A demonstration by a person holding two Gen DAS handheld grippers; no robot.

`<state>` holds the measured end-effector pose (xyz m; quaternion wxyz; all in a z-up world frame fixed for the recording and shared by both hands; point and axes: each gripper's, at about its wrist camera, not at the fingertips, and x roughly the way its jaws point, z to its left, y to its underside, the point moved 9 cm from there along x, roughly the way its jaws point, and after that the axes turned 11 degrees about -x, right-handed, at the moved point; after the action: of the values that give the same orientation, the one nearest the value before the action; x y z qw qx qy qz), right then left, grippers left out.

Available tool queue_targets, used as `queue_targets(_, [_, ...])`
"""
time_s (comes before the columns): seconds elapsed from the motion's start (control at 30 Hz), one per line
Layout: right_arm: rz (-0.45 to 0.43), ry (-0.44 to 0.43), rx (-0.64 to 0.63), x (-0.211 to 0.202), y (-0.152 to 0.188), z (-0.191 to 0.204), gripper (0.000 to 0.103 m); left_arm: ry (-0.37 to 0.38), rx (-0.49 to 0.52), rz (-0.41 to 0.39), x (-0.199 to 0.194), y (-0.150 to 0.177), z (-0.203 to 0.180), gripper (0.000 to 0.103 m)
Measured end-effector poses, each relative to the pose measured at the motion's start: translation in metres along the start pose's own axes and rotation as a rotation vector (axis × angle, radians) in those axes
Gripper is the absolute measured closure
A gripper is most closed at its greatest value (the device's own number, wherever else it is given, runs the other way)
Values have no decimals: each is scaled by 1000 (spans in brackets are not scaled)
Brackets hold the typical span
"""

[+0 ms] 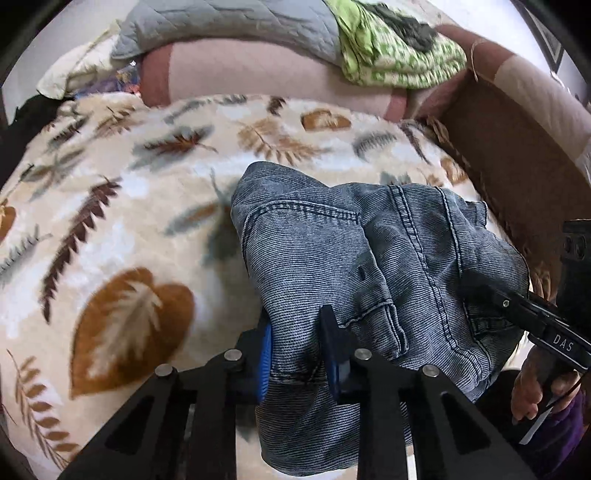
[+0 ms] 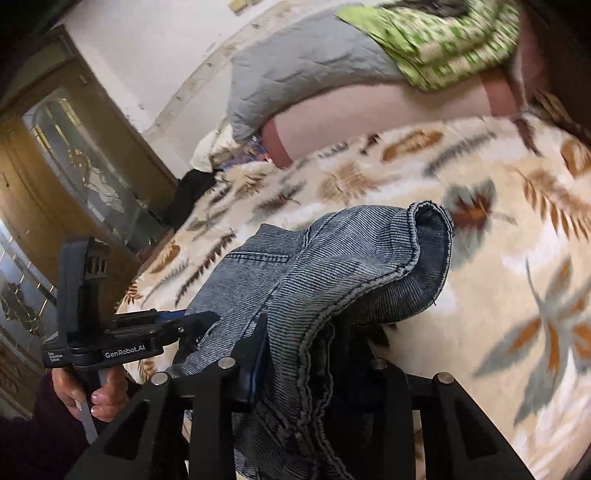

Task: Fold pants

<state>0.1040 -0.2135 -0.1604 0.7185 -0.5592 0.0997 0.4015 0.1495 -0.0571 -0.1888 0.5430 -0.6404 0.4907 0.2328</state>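
The blue-grey denim pants (image 1: 369,258) hang bunched over a cream bed blanket (image 1: 129,221) printed with leaves. My left gripper (image 1: 298,354) is shut on a fold of the denim, its blue pads pressing both sides. From the right, my right gripper (image 1: 480,291) bites into the same bundle near a seam. In the right wrist view the pants (image 2: 332,266) drape over my right gripper (image 2: 314,362), which is shut on the cloth; its right finger is hidden under the fabric. The left gripper (image 2: 195,319) grips the denim at the left, held by a hand (image 2: 103,398).
At the head of the bed lie a pink bolster (image 1: 258,74), a grey quilt (image 1: 229,26) and a green patterned cloth (image 1: 399,55). A brown board (image 1: 517,147) borders the bed on the right. A wooden door with glass (image 2: 62,147) stands beyond the bed's left edge.
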Motion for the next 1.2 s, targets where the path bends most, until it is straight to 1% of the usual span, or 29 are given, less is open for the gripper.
queue_targets(0.17, [-17,-16,-32,28,-36,8,68,-60,-2,-60,-10,-37,18,78])
queue_targets(0.27, [-5,-24,-20,57,-48,6,68,-104,-14,-72,0,-56,34,78])
queue_targets(0.4, [44,-10,13,104,-46,-6,68,-160,-38,-50,30,-68,58,78])
queue_targets(0.53, [90,16,60,137,-30,-27,68,-219,-42,-24,60,-65,73,78])
queue_targets(0.63, [99,-4,121,142,-22,-42,68,-231,-13,-43,64,-64,71,76])
queue_targets(0.67, [109,0,126,143,-19,-46,65,-237,-7,-42,65,-62,71,75])
queue_targets(0.73, [125,17,121,144,-13,-49,61,-258,-7,-27,70,-58,73,70])
queue_targets(0.77, [129,24,125,145,-12,-50,53,-271,-13,-22,72,-56,75,68])
queue_targets(0.8, [147,53,138,145,-9,-53,48,-282,-18,-18,74,-55,77,62])
queue_targets(0.83, [159,80,140,144,-9,-55,41,-313,-19,-18,74,-53,79,56])
queue_targets(0.87, [163,92,137,143,-9,-54,40,-335,-13,-26,72,-53,80,54])
queue_targets(0.93, [179,132,121,139,-11,-50,39,-378,7,-37,65,-52,79,46])
queue_targets(1.03, [194,193,87,121,-13,-43,38,-410,13,-52,50,-49,76,43])
queue_targets(1.1, [170,231,58,103,-17,-37,38,-424,9,-76,36,-47,74,43])
queue_targets(1.2, [116,223,47,74,-23,-24,38,-422,11,-130,11,-44,67,43])
